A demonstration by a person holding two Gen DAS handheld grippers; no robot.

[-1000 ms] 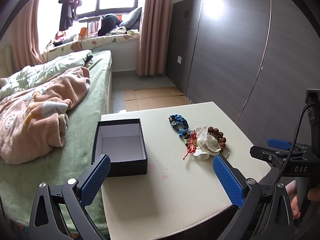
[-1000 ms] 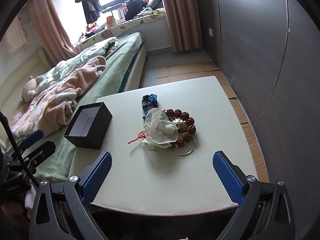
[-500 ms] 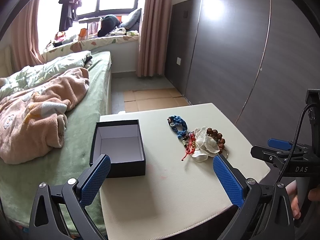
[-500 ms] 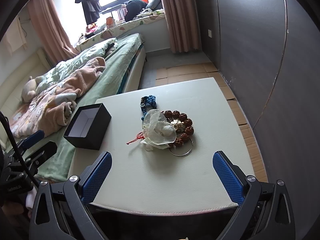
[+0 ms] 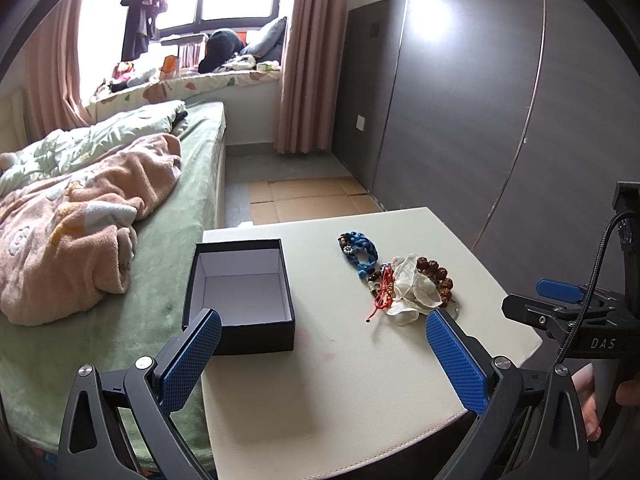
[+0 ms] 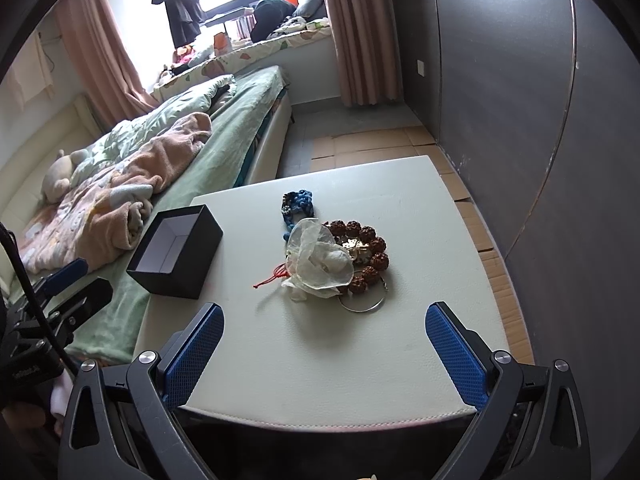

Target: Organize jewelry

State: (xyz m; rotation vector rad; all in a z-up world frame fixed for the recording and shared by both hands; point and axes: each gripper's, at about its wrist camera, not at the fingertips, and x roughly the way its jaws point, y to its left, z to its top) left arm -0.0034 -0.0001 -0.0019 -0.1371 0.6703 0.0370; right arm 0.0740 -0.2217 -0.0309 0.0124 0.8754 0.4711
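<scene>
An open black box (image 5: 240, 294) (image 6: 176, 254) with a white inside stands empty at the table's left edge. To its right lies a jewelry pile: a blue braided bracelet (image 5: 360, 250) (image 6: 298, 206), a sheer white pouch (image 5: 412, 290) (image 6: 320, 262), a brown bead bracelet (image 5: 438, 276) (image 6: 368, 248), a red cord (image 5: 382, 296) (image 6: 276, 274) and a thin metal ring (image 6: 366, 304). My left gripper (image 5: 324, 354) is open, held above the table's near side. My right gripper (image 6: 324, 350) is open too, short of the pile. Neither holds anything.
The cream table (image 5: 360, 368) (image 6: 420, 208) butts against a green bed (image 5: 160, 280) with a pink blanket (image 5: 72, 232) on its left. Dark wall panels (image 5: 480, 120) stand to the right. Cardboard sheets (image 5: 312, 196) lie on the floor beyond the table.
Both views have drifted slightly, so box and pile sit a little differently in frame. The jaws stay open and nothing on the table has moved.
</scene>
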